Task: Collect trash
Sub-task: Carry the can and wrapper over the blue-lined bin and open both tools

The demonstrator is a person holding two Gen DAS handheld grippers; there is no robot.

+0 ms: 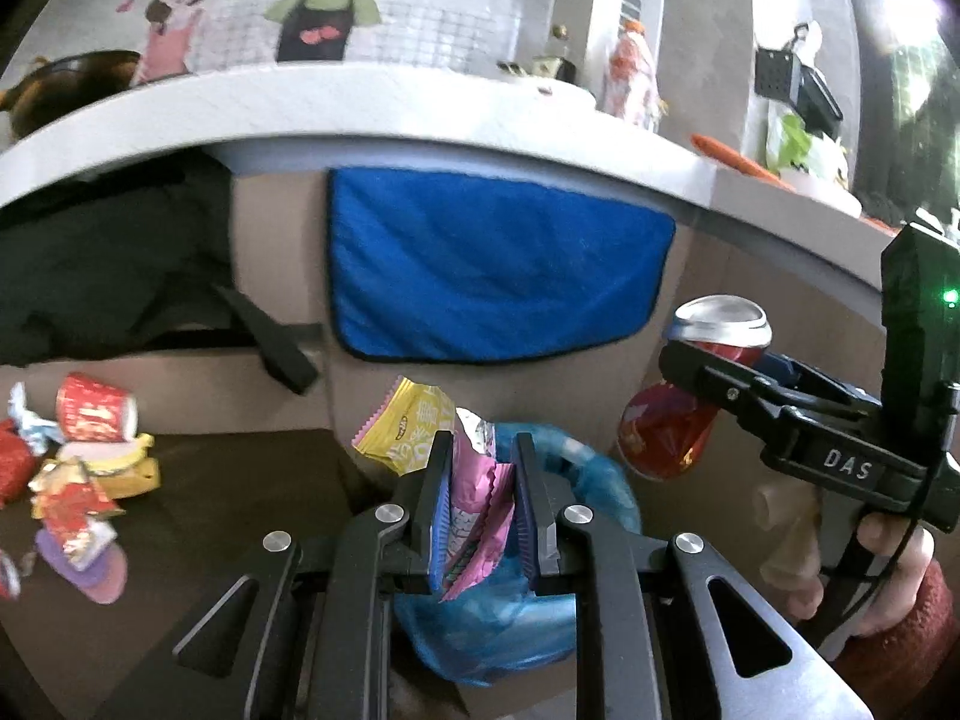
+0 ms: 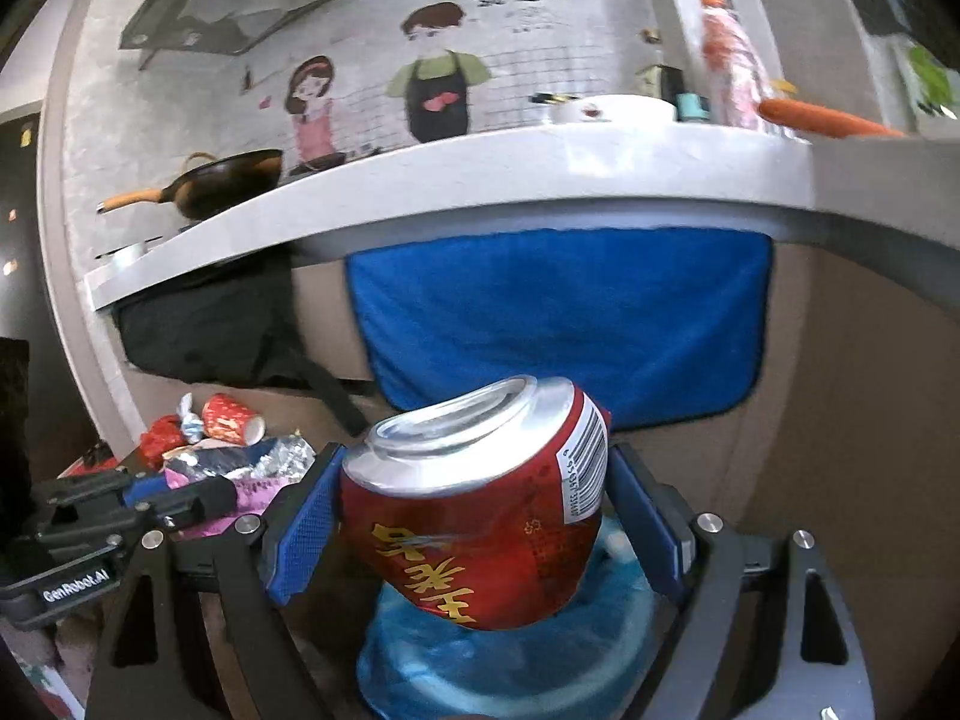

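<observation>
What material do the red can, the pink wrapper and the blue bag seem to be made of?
Red can: probably thin aluminium, with a shiny silver rim and a dented printed wall. Pink wrapper: likely glossy plastic film, crinkled, with a silvery inside. Blue bag: thin, translucent, wrinkled plastic.

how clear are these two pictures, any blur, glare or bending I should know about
Left wrist view: window glare washes out the upper right corner, the litter pile is smeared, the wrapper is sharp. Right wrist view: the can is crisp, the carrot is streaked. In both, the counter edge bows into a curve.
</observation>
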